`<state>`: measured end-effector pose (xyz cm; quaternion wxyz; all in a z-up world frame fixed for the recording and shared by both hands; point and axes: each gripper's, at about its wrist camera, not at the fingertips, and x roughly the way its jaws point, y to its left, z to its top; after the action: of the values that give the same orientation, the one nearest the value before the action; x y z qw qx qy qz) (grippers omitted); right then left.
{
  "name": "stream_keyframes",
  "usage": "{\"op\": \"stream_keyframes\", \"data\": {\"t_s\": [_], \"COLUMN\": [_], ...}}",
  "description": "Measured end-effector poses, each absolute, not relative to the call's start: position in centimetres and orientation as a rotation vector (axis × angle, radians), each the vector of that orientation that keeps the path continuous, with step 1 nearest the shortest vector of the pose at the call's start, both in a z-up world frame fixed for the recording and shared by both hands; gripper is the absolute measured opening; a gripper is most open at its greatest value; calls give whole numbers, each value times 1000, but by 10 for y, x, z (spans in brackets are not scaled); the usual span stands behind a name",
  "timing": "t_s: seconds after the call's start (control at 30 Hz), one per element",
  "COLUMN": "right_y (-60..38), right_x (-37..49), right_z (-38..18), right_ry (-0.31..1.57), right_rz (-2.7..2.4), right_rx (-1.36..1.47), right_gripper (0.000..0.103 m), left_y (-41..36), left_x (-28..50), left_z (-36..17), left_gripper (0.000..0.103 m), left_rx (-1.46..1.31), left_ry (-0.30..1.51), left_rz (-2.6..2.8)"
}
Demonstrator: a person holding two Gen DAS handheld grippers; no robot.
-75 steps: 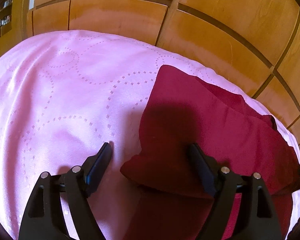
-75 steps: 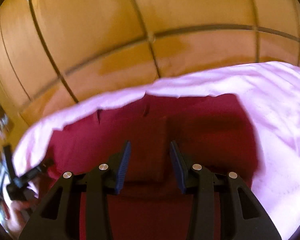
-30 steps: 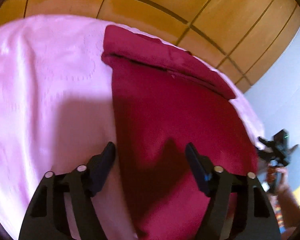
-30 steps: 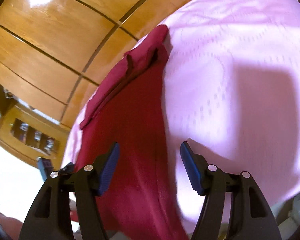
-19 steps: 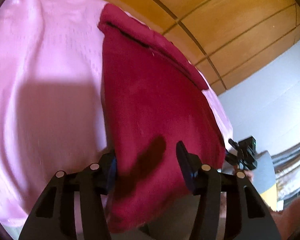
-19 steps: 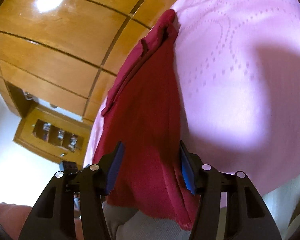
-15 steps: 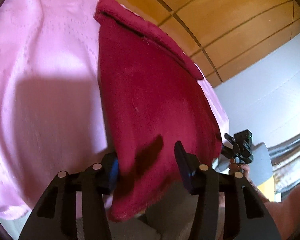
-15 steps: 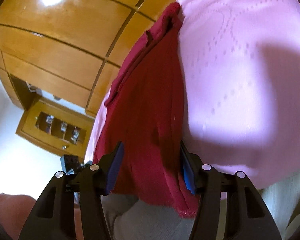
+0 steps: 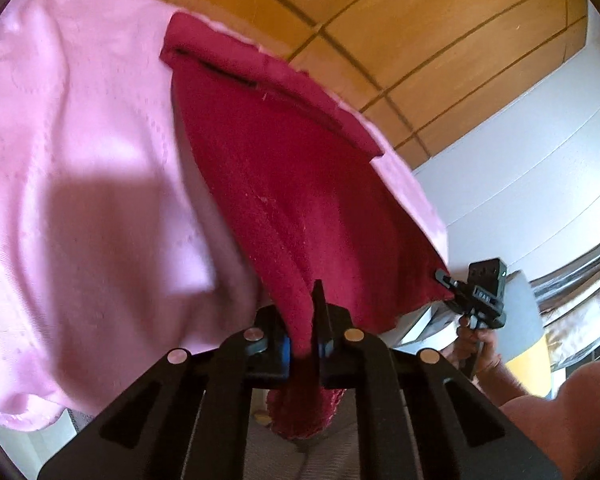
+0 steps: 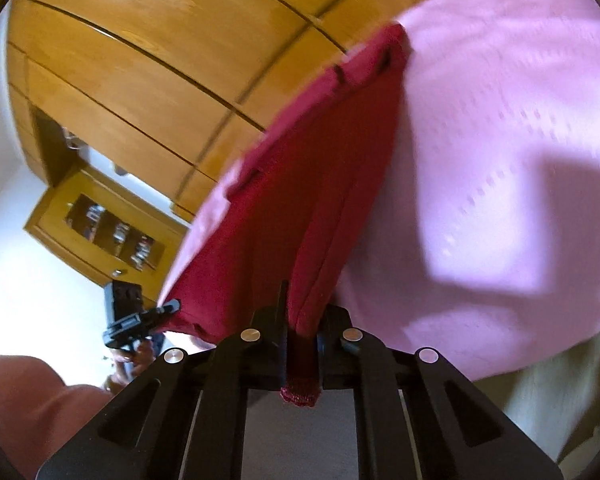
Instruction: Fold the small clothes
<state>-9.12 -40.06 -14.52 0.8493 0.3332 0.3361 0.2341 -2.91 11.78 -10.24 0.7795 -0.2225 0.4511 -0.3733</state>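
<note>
A dark red garment [image 9: 300, 168] lies on a pink bedspread [image 9: 80, 160], its far end folded over near the wood wall. My left gripper [image 9: 304, 336] is shut on the garment's near left corner, which hangs off the bed edge. My right gripper [image 10: 300, 332] is shut on the near right corner of the garment [image 10: 308, 184], a hem end sticking out below the fingers. The right gripper also shows in the left wrist view [image 9: 456, 284], pinching the garment's other corner. The left gripper shows in the right wrist view [image 10: 160, 312].
Wood wall panels [image 9: 420, 32] rise behind the bed. A wooden glass-front cabinet [image 10: 112, 232] stands at the left in the right wrist view. A white wall [image 9: 520, 160] is to the right. The pink bedspread [image 10: 500, 160] hangs over the near bed edge.
Both grippers have closed on the garment's near corners; half a second ago their jaws were open around the cloth. The near edge now lifts off the bed edge.
</note>
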Motion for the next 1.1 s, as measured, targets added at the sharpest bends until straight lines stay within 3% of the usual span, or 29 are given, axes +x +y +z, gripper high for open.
{"op": "stream_keyframes", "data": {"t_s": [0.4, 0.67, 1.1], "right_y": [-398, -405, -451], "right_x": [-128, -172, -33], "right_z": [-116, -85, -53], "right_ry": [535, 352, 273], "right_rz": [662, 777, 727], "right_rx": [797, 871, 955], "right_gripper": [9, 9, 9], "left_y": [135, 176, 170], "left_x": [-70, -102, 44], "left_z": [-62, -33, -16], "left_gripper": [6, 6, 6], "left_rx": [-523, -738, -776], "left_ry": [887, 803, 717], "left_rz": [-888, -960, -864]}}
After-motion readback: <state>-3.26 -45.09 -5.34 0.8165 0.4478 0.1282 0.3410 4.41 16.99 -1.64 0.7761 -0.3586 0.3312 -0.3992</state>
